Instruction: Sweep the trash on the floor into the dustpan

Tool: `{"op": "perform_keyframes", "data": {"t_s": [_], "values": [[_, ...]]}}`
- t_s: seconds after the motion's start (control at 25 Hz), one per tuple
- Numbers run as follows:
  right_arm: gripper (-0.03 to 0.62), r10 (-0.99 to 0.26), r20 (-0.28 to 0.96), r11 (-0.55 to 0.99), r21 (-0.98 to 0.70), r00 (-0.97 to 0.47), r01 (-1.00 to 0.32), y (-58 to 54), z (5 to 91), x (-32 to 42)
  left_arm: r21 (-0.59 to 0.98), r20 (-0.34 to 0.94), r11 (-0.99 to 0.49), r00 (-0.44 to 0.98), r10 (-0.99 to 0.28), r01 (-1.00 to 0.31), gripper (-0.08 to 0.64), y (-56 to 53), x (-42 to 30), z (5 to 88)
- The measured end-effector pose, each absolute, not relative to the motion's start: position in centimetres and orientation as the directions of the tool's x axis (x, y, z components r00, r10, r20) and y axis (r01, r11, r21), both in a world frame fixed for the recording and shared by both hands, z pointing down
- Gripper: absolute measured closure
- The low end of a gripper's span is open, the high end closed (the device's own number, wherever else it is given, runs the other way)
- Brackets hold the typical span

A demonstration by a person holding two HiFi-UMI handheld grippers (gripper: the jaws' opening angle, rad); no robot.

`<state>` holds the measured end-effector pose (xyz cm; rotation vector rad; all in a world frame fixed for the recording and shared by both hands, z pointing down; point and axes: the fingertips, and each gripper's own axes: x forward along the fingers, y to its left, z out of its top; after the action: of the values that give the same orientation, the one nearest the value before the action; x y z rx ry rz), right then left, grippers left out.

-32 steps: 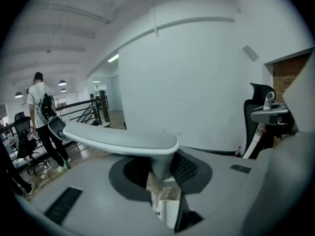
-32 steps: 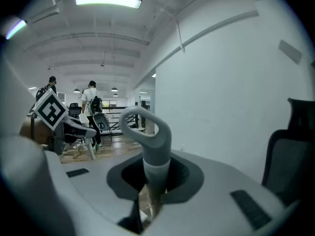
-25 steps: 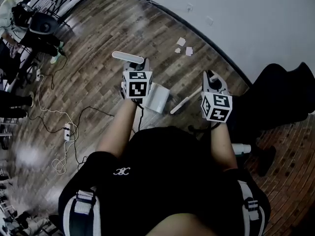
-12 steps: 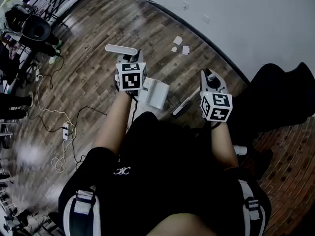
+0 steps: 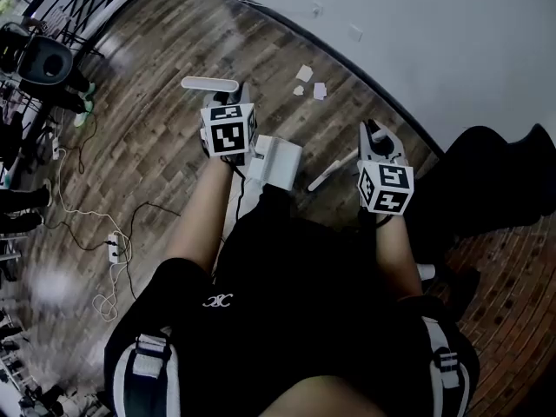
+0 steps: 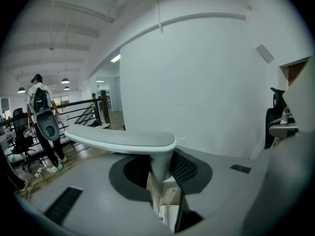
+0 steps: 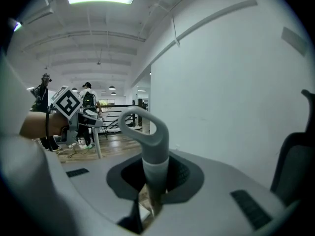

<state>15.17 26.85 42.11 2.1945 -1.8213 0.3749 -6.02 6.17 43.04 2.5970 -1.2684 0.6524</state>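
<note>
My left gripper (image 5: 234,107) has its fingers closed on the upright stem of the dustpan (image 5: 280,163), just under its flat white top bar. My right gripper (image 5: 375,142) has its fingers closed on the broom (image 7: 150,136), below the loop at its end.

Over the last second my left arm has carried the dustpan forward. The pan now sits nearer the paper scraps (image 5: 304,73), though still on my side of them and not touching. The scraps lie on the wooden floor (image 5: 174,102), and the white wall (image 5: 434,42) stands just beyond them. The broom's pole slants down beside the pan, also short of the scraps.

I judge this as positioning only, with nothing swept in yet. The broom has to get beyond the scraps next.
</note>
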Motion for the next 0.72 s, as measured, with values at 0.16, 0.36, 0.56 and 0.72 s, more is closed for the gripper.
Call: {"op": "perform_keyframes", "data": {"t_s": [0.16, 0.36, 0.56, 0.72], "values": [[0.534, -0.897, 0.375, -0.234, 0.040, 0.232, -0.971, 23.0, 42.0, 17.8, 0.006, 0.478, -0.639, 0.563, -0.674, -0.769, 0.466, 1.4, -3.6, 44.1], [0.534, -0.869, 0.415, -0.272, 0.059, 0.271, -0.961, 18.1, 42.1, 20.2, 0.032, 0.490, -0.665, 0.592, -0.640, -0.746, 0.466, -4.9, -1.8, 44.6], [0.534, -0.839, 0.438, -0.328, 0.068, 0.323, -0.942, 13.1, 42.9, 23.2, 0.036, 0.493, -0.680, 0.604, -0.626, -0.733, 0.466, -11.8, -0.1, 45.4], [0.534, -0.829, 0.406, -0.381, 0.095, 0.385, -0.920, 9.2, 41.0, 26.1, 0.028, 0.492, -0.683, 0.605, -0.626, -0.730, 0.466, -17.1, 0.8, 45.9]]}}
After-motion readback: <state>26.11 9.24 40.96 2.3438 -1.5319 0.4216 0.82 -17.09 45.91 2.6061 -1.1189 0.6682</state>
